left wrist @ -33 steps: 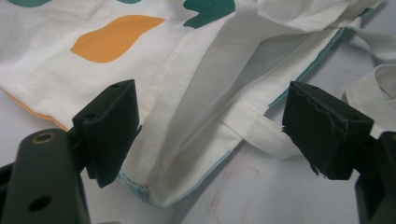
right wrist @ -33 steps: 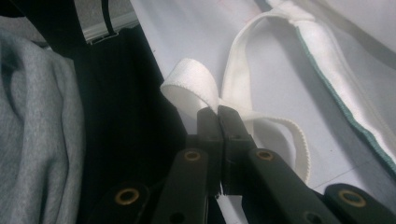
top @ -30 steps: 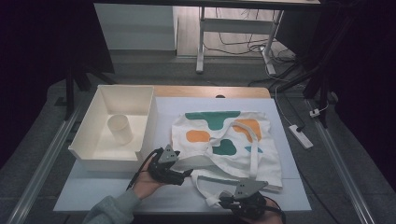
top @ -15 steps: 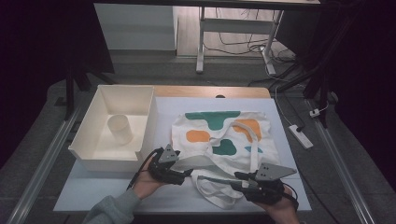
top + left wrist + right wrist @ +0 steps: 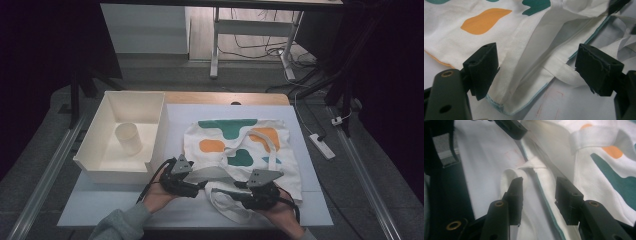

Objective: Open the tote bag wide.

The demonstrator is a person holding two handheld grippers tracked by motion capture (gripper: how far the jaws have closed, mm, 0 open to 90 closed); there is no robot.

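A white tote bag [image 5: 240, 145] with green and orange shapes lies flat on the white mat, its mouth toward the person. My left gripper [image 5: 200, 184] is at the mouth's left corner. In the left gripper view its jaws [image 5: 537, 57] stand wide apart around that corner [image 5: 506, 100], and the bag's inside shows. My right gripper [image 5: 235, 190] points at the left one from the right. Its jaws [image 5: 539, 182] have just been opening and straddle the teal-edged hem [image 5: 544, 195] without pressing it. One handle loop [image 5: 225, 205] trails off the mouth; the other [image 5: 255, 142] lies on the bag.
A white open box [image 5: 95, 150] stands left of the bag with a pale cup [image 5: 128, 138] upright inside it. Its near corner is close to my left gripper. A power strip [image 5: 321, 146] lies on the floor to the right of the table.
My right gripper has moved away from the person, off the handle loop and up to the bag's mouth, and its jaws now stand wider. The left gripper has kept still.
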